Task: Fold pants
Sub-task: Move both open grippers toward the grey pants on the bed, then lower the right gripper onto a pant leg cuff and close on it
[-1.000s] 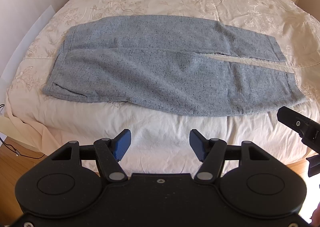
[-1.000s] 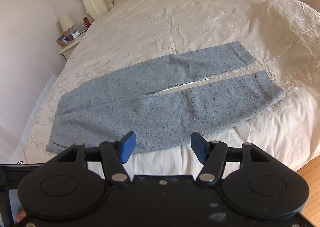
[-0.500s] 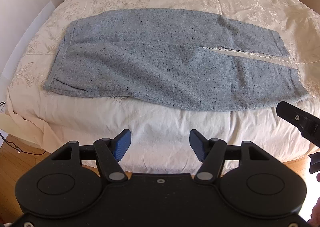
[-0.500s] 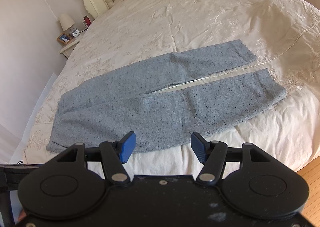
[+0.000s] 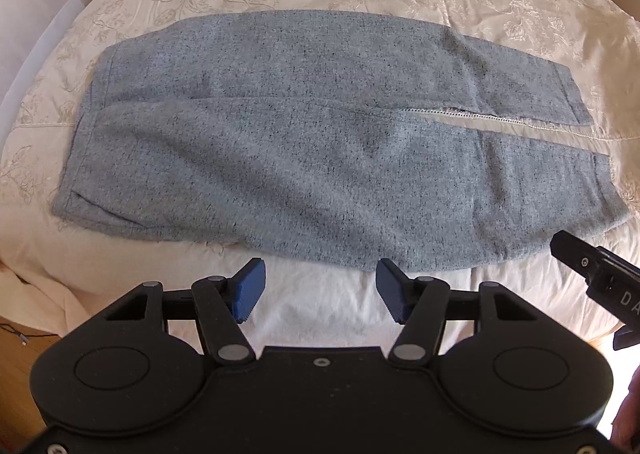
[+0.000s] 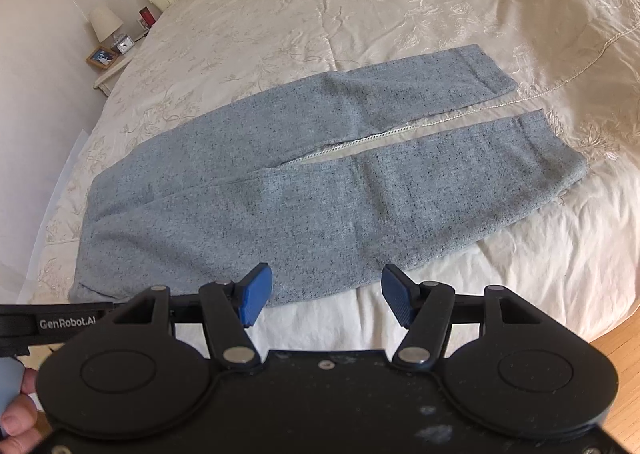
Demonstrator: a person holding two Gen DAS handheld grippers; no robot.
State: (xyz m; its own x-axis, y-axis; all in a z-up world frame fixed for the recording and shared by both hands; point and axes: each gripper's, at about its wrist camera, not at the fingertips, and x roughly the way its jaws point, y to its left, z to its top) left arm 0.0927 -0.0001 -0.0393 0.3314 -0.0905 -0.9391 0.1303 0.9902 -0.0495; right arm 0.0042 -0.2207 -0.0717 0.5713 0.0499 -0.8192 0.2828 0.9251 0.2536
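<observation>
Two grippers, fingers spread: left gripper (image 5: pixel 318 296) | right gripper (image 6: pixel 326 301) | pants (image 5: pixel 304 158) flat | label "GenRobot.AI"

"GenRobot.AI" stands on the left claw (image 6: pixel 52 324); "DA" shows on the right claw (image 5: pixel 600 286).
</observation>
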